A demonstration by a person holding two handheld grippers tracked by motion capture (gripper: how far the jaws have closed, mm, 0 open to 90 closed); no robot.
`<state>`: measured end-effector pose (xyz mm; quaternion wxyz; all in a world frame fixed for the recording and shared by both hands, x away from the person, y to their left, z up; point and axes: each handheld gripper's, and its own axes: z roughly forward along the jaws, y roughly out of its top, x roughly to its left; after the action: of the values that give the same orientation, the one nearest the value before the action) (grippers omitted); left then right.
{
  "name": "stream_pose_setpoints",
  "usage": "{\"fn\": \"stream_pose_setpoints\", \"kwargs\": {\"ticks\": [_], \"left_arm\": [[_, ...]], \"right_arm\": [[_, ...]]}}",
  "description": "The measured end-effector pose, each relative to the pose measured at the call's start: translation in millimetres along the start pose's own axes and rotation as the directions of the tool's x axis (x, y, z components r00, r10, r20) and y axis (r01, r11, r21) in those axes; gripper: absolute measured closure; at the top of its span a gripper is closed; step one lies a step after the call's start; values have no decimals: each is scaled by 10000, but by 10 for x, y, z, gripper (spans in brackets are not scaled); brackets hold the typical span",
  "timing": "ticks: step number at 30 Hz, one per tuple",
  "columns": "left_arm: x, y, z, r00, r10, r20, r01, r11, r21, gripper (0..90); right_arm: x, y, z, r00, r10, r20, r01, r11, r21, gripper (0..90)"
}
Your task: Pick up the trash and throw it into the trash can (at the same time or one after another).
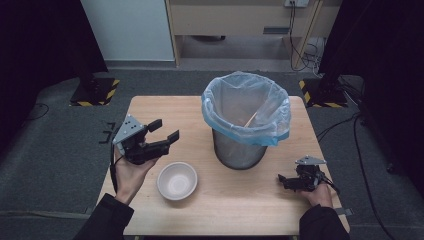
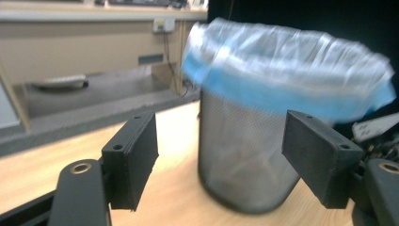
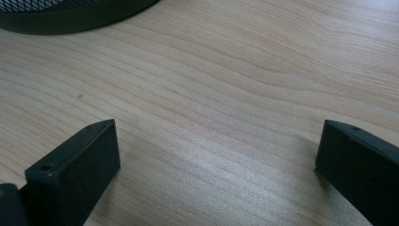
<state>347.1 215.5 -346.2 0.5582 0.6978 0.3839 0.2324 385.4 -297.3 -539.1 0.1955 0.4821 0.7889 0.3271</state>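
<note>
1. White bowl (image 1: 177, 180) sits near the table's (image 1: 250, 210) front edge, empty, just beside the left hand (image 1: 129, 176) and apart from both grippers.
2. Left gripper (image 1: 166, 131) hovers above the table behind the bowl, jaws released and wide, nothing between them; they point toward the bin.
3. Right gripper (image 1: 283, 180) rests low at the right, jaws spread over bare wood.
4. Mesh bin (image 1: 240, 145) with blue liner (image 1: 247, 107) stands farthest back, upright.
</note>
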Motion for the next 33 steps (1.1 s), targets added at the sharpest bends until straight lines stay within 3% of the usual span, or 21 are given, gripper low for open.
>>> {"fn": "stream_pose_setpoints", "kwargs": {"ticks": [4, 7, 11, 15, 19, 20, 27, 31, 33], "left_arm": [[53, -200, -31, 10000, -70, -63, 72, 9995, 307, 250], [107, -397, -33, 9997, 77, -229, -57, 9965, 837, 240], [188, -636, -32, 9988, -223, -427, 276, 9914, 1277, 231], [283, -906, -2, 9972, -289, -697, 423, 9788, 2002, 231], [388, -1085, 4, 9935, -529, -1008, 742, 9724, 2213, 231], [428, -1130, 4, 9912, -743, -1092, 979, 9684, 2295, 231], [568, -1254, 15, 9822, -897, -1649, 1325, 9536, 2705, 236], [608, -1324, 67, 9825, -737, -1710, 1257, 9402, 3167, 250], [623, -1363, 101, 9836, -613, -1696, 1182, 9295, 3493, 263]], "right_arm": [[1, 0, 0, 10000, 2, 2, -2, 10000, 0, 4], [0, 0, 0, 10000, -2, 2, 2, 10000, -1, 4], [0, 0, 0, 10000, 0, -2, 0, 10000, 0, 4], [1, 0, 0, 10000, 2, 1, -2, 10000, 0, 4], [0, 0, 0, 10000, -2, 1, 2, 10000, -1, 4], [1, 0, 0, 10000, 0, 2, 0, 10000, -2, 4], [4, -5, -2, 10000, -13, 27, 13, 10000, -23, 4], [4, -5, -2, 10000, -13, 28, 13, 10000, -27, 4], [4, -5, -2, 10000, -13, 26, 13, 10000, -25, 4]]}}
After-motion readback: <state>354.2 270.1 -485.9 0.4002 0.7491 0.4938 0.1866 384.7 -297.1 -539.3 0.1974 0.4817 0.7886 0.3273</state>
